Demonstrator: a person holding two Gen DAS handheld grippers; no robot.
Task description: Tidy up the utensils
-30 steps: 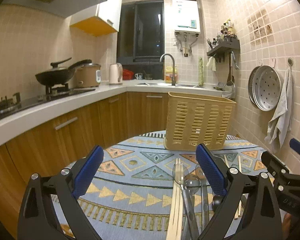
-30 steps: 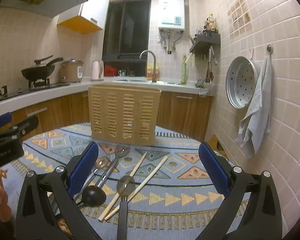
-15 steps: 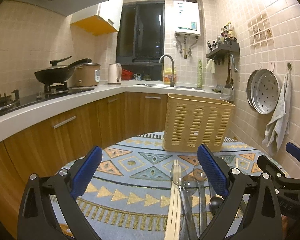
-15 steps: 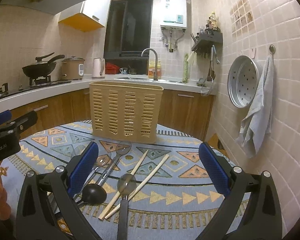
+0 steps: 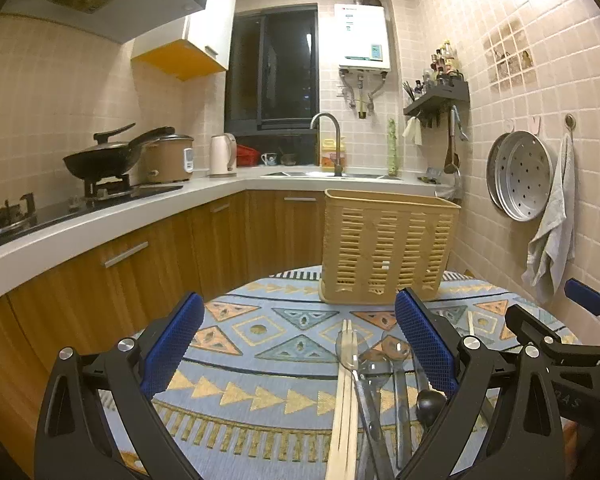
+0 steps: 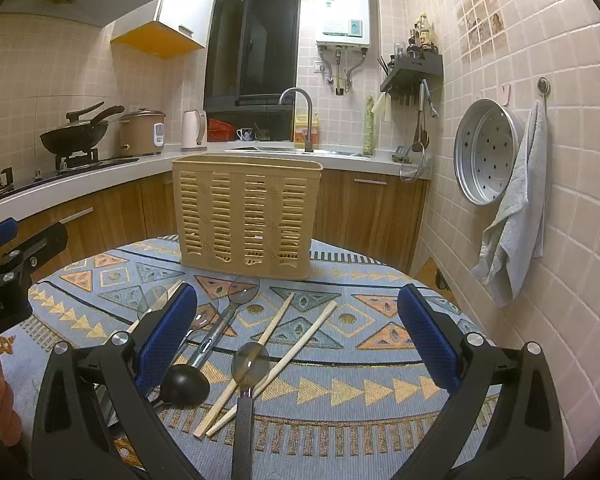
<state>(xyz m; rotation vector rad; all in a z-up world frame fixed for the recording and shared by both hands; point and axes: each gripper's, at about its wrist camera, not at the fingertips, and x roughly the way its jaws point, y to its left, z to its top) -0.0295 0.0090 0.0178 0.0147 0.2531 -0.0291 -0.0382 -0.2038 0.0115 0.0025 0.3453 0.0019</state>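
Nothing's going in yet: chopsticks (image 6: 296, 332) & spoons (image 6: 236, 300) all lying on table (image 6: 380, 380), basket (image 6: 246, 216) looking empty; left tongs (image 5: 300, 344) & right tongs (image 6: 296, 336) both gaping, carrying nothing.

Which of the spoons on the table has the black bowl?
The black ladle-like spoon, lying nearest the right gripper's left finger. The other spoons beside it have clear, see-through bowls.

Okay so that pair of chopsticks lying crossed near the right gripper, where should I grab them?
Judging by their pose, grip the chopsticks with the right gripper from above, mid-length, where the two sticks run close together. They lie flat on the tablecloth, and that stretch is clear of the spoon.
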